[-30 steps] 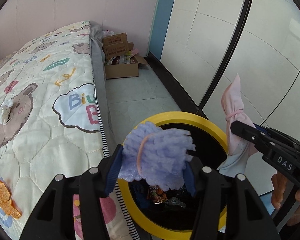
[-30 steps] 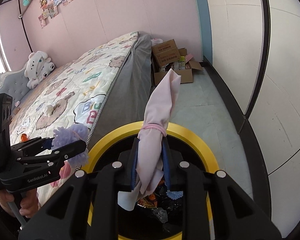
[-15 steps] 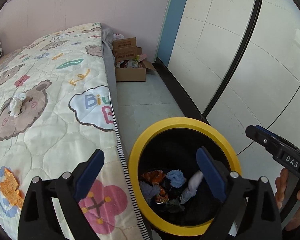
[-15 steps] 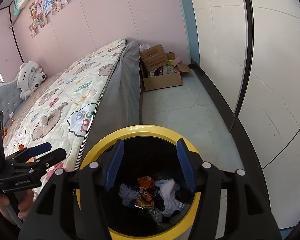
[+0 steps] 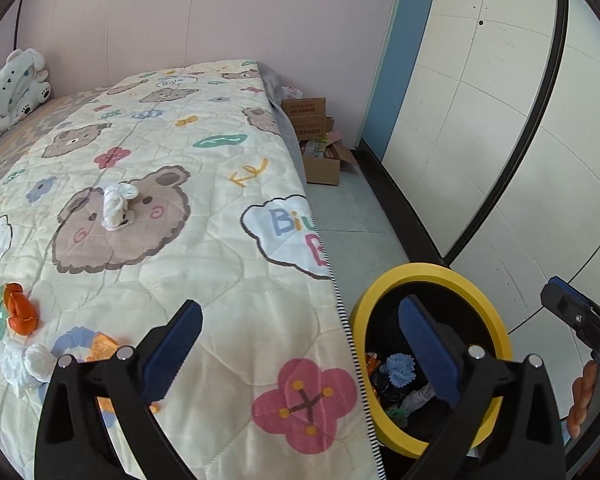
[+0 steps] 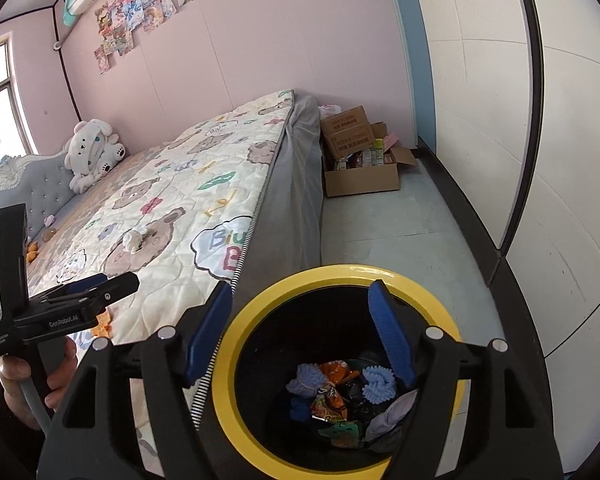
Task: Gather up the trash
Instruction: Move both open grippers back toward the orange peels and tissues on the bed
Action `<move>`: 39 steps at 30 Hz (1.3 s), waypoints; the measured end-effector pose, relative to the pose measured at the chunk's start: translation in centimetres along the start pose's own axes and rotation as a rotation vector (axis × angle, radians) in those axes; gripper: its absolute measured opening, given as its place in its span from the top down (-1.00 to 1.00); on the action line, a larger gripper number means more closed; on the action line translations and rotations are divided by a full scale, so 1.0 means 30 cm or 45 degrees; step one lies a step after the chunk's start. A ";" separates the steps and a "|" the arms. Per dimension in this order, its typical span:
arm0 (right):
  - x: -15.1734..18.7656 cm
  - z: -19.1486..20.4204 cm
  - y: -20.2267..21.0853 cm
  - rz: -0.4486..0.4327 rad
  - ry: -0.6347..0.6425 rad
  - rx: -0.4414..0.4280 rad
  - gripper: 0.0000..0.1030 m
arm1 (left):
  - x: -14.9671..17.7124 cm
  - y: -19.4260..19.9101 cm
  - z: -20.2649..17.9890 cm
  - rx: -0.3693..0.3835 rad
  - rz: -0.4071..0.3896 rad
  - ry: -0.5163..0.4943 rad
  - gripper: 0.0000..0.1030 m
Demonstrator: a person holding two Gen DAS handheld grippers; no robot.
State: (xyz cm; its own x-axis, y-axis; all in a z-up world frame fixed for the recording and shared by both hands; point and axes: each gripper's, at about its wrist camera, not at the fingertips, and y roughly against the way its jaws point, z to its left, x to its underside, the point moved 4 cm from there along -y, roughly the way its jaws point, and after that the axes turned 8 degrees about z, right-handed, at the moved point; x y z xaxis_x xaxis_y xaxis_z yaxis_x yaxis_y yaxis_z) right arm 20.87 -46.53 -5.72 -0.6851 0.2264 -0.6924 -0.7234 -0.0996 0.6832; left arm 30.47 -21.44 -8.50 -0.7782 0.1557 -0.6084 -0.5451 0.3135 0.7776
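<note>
A black bin with a yellow rim (image 5: 496, 332) (image 6: 436, 304) stands on the floor beside the bed and holds several pieces of trash (image 6: 340, 396). My left gripper (image 5: 300, 344) is open and empty over the bed's edge. My right gripper (image 6: 300, 328) is open and empty above the bin. On the quilt (image 5: 204, 240) lie a white wad (image 5: 116, 204), an orange scrap (image 5: 18, 314), a white wad (image 5: 28, 366) and an orange piece (image 5: 104, 350).
A plush toy (image 6: 92, 152) sits at the headboard. Cardboard boxes (image 6: 360, 160) stand on the floor by the bed's far corner. A white wardrobe (image 6: 540, 140) runs along the right. The floor (image 6: 380, 228) lies between bed and wardrobe.
Both grippers opened and dropped the purple fluffy wad and the pink tied cloth into the bin. The left gripper then swung left over the bed. The right stayed over the bin.
</note>
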 end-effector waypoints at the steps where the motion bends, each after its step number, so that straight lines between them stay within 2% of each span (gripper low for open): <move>1: -0.003 0.022 0.001 -0.003 0.011 -0.009 -0.33 | 0.000 0.008 0.022 -0.011 -0.005 0.009 -0.85; 13: -0.025 0.284 -0.026 0.012 0.146 -0.127 -0.41 | 0.001 0.077 0.320 -0.167 -0.035 0.117 -0.85; 27: 0.023 0.631 -0.167 0.111 0.327 -0.277 -0.42 | 0.043 0.091 0.696 -0.335 -0.001 0.277 -0.85; 33: 0.066 0.759 -0.271 0.186 0.395 -0.319 -0.42 | 0.078 0.072 0.816 -0.370 0.028 0.325 -0.85; 39: 0.119 0.867 -0.378 0.263 0.468 -0.339 -0.42 | 0.111 0.049 0.884 -0.363 0.055 0.360 -0.85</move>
State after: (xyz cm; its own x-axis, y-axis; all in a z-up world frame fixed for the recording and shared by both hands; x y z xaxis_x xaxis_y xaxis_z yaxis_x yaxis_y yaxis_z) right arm 28.86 -19.39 -9.90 -0.7666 -0.1755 -0.6177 -0.5335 -0.3613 0.7647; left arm 35.32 4.39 -13.60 -0.8356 -0.1133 -0.5376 -0.5440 0.0335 0.8384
